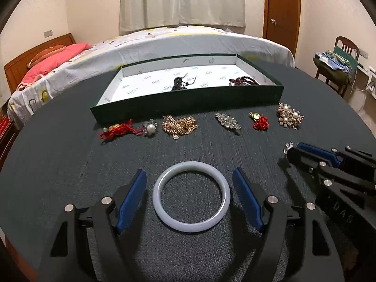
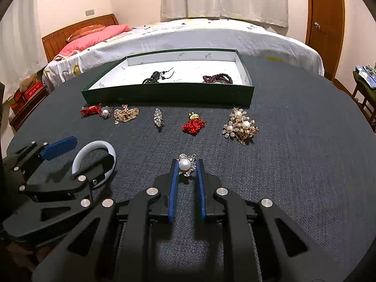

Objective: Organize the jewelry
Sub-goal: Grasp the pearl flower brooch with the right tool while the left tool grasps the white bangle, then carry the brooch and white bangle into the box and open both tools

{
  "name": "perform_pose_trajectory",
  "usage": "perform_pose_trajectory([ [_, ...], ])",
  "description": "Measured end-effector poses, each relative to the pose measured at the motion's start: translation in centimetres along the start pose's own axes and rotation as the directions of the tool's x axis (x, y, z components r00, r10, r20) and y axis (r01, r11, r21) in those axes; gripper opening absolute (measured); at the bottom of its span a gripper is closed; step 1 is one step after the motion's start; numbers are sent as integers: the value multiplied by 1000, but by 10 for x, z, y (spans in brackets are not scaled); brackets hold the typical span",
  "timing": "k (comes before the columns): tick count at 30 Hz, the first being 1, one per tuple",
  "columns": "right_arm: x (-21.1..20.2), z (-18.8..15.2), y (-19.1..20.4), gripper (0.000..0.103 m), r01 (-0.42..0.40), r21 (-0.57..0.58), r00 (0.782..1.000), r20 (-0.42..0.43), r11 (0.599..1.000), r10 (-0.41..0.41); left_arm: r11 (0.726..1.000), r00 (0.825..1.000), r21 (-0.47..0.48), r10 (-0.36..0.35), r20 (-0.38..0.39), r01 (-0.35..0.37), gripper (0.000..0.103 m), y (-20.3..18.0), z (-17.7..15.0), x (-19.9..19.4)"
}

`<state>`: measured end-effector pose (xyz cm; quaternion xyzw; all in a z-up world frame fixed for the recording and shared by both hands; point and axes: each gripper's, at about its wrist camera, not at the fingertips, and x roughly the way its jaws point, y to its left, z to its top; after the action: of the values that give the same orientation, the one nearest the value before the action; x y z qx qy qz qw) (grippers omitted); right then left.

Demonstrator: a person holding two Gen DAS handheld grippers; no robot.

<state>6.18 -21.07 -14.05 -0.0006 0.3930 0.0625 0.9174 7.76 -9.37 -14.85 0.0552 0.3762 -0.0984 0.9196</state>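
Bedroom bg: bed [image 1: 164,40] w/ white sheet behind, curtain [image 1: 182,0], wooden door [image 1: 282,7]. Work surface = round dark table [image 1: 70,152].

Left wrist view: left gripper [image 1: 189,178] wide open, blue pads either side of a pale bangle [image 1: 191,199] lying flat on the table. Pads near the ring but not touching it, nothing held. Green tray [image 1: 188,101] w/ white lining sits further back; inside are dark beads [image 1: 179,85] and a maroon bead bracelet [image 1: 243,81]. Row in front of the tray, left to right: red cord charm [image 1: 119,131], small pearl pin [image 1: 150,128], gold chain pile [image 1: 179,125], crystal brooch [image 1: 227,121], red knot charm [image 1: 259,121], big pearl cluster brooch [image 1: 289,116]. Right gripper [image 1: 290,151] enters from the right edge, tips at a small sparkly piece; jaw state can't tell from this cam.

Right wrist view: right gripper [image 2: 187,164] jaws narrowed around a pearl brooch [image 2: 186,165] on the table. Left pad looks touching it, right pad w/ a small gap, so not fully clamped. Brooch sits btw the tips, near side of the table, well apart from the tray [image 2: 168,96]. Left gripper [image 2: 82,151] at left, spread wide over the bangle [image 2: 94,158]. Same row of pieces lies btw grippers and tray.
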Motion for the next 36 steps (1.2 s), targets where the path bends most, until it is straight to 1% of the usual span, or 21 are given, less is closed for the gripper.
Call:
perform_pose_trajectory([
  [3,0,0,0,15,-2,1,1000,-1,1000,2,1000,999,-9,-6,-34,6,73,1,-1,5],
  [7,0,0,0,15,-2,0,1000,0,1000,2,999,998,-30,-27,-57,26,72,5,-3,8],
  [8,0,0,0,15,-2,1,1000,0,1000,2,999,998,-31,-30,-61,28,69,5,-3,8],
  [13,0,0,0,15,-2,0,1000,0,1000,2,999,997,-28,-39,-59,37,68,4,-5,7],
  [21,-2,1,3,15,-5,0,1000,11,1000,5,999,999,-30,-38,-20,37,68,6,-1,-1],
  [25,-5,8,6,15,-13,-1,1000,25,1000,13,999,999,-32,-23,30,24,68,10,11,-10],
  [30,-6,30,9,15,-23,-11,998,64,1000,24,998,997,-48,-26,72,30,68,20,31,-14],
  [36,5,74,6,15,-49,3,992,120,999,48,998,993,-51,-24,117,30,68,37,66,-4],
])
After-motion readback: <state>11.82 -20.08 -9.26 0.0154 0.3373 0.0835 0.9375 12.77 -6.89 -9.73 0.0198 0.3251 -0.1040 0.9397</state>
